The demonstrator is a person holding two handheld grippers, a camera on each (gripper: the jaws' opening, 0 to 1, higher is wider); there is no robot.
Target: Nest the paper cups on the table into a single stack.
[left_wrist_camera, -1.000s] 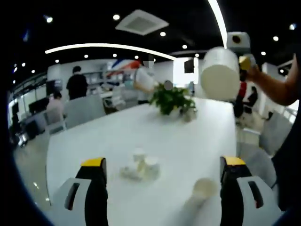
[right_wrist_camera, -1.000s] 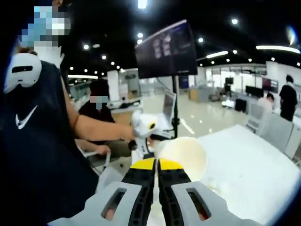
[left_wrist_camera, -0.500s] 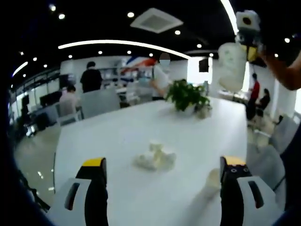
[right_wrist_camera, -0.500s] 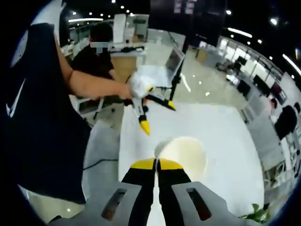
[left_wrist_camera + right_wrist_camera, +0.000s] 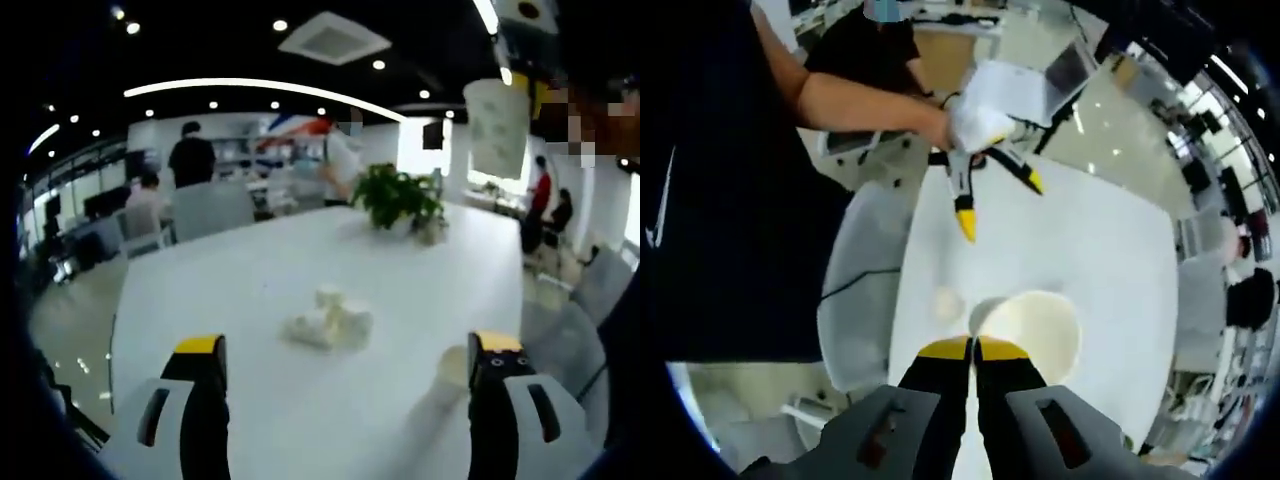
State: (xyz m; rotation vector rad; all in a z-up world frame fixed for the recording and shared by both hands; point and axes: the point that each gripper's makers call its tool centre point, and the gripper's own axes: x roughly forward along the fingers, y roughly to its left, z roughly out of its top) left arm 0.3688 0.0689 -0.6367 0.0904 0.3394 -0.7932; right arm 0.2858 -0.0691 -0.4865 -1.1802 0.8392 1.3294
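Observation:
My left gripper (image 5: 348, 345) hovers open over the white table (image 5: 230, 300), nothing between its jaws. A paper cup (image 5: 449, 366) lies on its side just inside its right jaw. A small cluster of paper cups (image 5: 328, 322) sits mid-table. High at the upper right, my right gripper (image 5: 531, 98) holds a white paper cup (image 5: 497, 126) in the air. In the right gripper view, my right gripper (image 5: 975, 349) is shut on the rim of that cup (image 5: 1032, 335), looking down at the table (image 5: 1090, 230). Below it are the open left gripper (image 5: 996, 190) and a loose cup (image 5: 946, 303).
A potted plant (image 5: 397, 198) stands at the table's far end. Grey chairs (image 5: 862, 290) line the table's near edge. The person in black (image 5: 720, 180) stands beside it. Other people and chairs are in the background (image 5: 188, 160).
The right gripper has tipped further down, now looking straight onto the table. Its cup now hangs upright in the left gripper view. The left gripper has barely moved.

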